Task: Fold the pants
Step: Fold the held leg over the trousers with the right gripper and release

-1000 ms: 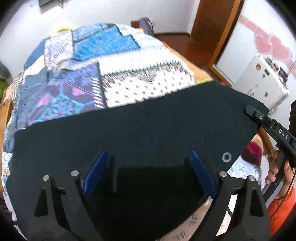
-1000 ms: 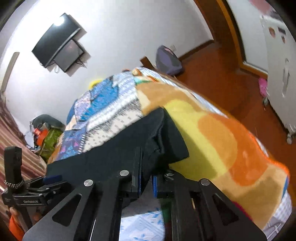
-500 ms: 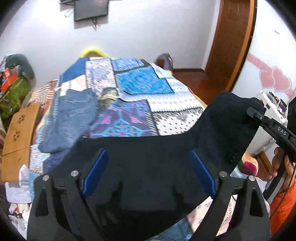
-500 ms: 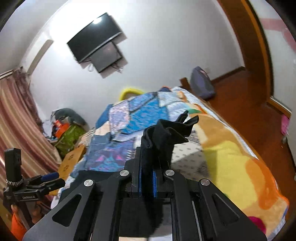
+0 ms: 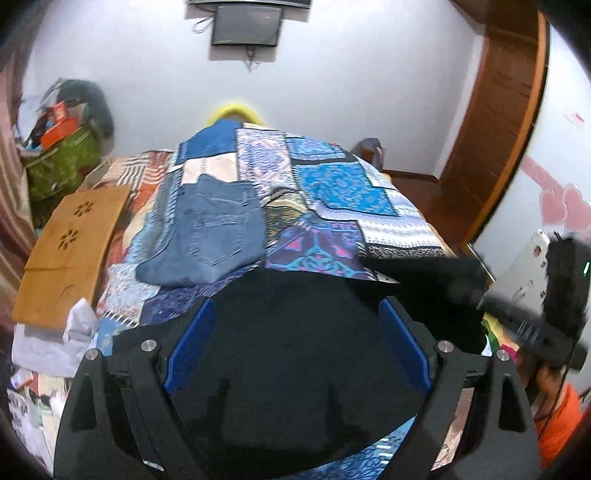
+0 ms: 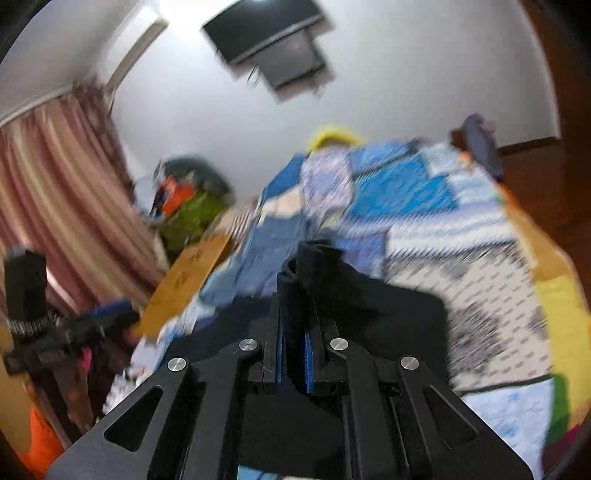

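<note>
A pair of black pants [image 5: 295,332] hangs lifted over the near end of a bed [image 5: 332,184], one bunched edge pinched between the pressed-together jaws of the right gripper [image 6: 293,332]; the left gripper [image 5: 295,343] has its jaws spread wide, cloth draped between them but not squeezed; no finished fold shows, so most of the folding seems left. On the bed's patchwork quilt [image 5: 369,192], beyond the pants, lie folded jeans [image 5: 210,236]; a television [image 5: 245,29] hangs on the white wall behind the bed; a wooden door [image 5: 506,110] stands to the bed's right.

Two pairs of pants: one black pair [image 5: 295,332] and one folded blue jeans [image 5: 214,236]; one patchwork bed [image 5: 332,184]; two grippers
</note>
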### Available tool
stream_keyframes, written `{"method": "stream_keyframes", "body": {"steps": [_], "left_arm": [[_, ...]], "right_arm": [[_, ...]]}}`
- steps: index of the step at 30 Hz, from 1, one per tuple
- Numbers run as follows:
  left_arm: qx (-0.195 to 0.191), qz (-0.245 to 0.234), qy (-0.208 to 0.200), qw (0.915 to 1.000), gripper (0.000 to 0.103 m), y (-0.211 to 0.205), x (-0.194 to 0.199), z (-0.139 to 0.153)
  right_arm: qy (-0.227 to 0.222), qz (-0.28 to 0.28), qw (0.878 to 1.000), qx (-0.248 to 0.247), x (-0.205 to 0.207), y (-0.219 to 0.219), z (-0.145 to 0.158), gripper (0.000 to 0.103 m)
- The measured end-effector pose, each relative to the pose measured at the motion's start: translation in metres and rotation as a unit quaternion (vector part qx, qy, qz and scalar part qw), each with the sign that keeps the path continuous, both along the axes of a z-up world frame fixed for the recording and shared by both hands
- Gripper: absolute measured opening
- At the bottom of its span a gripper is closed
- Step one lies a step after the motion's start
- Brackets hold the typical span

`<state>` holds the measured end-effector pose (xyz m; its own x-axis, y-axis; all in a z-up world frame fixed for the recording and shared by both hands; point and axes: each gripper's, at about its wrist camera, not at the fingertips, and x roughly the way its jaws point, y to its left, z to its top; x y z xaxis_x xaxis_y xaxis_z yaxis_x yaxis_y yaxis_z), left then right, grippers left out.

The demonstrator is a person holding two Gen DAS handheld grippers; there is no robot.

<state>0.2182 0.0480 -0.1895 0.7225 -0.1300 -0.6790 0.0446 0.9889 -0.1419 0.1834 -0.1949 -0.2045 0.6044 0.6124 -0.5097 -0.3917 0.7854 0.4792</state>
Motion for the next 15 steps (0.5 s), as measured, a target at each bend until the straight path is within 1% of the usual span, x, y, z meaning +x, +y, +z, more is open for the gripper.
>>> {"method": "stream_keyframes", "body": {"steps": [4, 8, 9, 10, 12, 14, 15], "left_arm": [[-0.012, 0.013, 0.016, 0.9997, 0.091, 0.012, -0.001, -0.011], [-0.002, 0.011, 0.028, 0.9995, 0.091, 0.009, 0.0, -0.022], [0.0, 0.009, 0.03, 0.9995, 0.091, 0.008, -0.001, -0.023], [0.004, 0.006, 0.033, 0.9994, 0.091, 0.004, 0.001, -0.025], [0.009, 0.0, 0.036, 0.9993, 0.091, -0.001, 0.002, -0.028], [0.015, -0.01, 0.038, 0.9991, 0.091, -0.011, 0.007, -0.028], [0.018, -0.016, 0.04, 0.9989, 0.091, -0.016, 0.009, -0.029]], "right_arm": [[0.042, 0.054, 0.997, -0.034, -0.003, 0.035, -0.037, 0.008], [0.08, 0.089, 0.99, -0.073, -0.009, 0.054, -0.068, 0.012], [0.085, 0.092, 0.989, -0.081, -0.011, 0.055, -0.071, 0.015], [0.094, 0.101, 0.986, -0.092, -0.011, 0.055, -0.075, 0.021], [0.107, 0.122, 0.981, -0.102, -0.016, 0.056, -0.074, 0.03], [0.099, 0.126, 0.982, -0.103, -0.02, 0.049, -0.066, 0.037], [0.094, 0.125, 0.982, -0.106, -0.021, 0.044, -0.061, 0.043]]}}
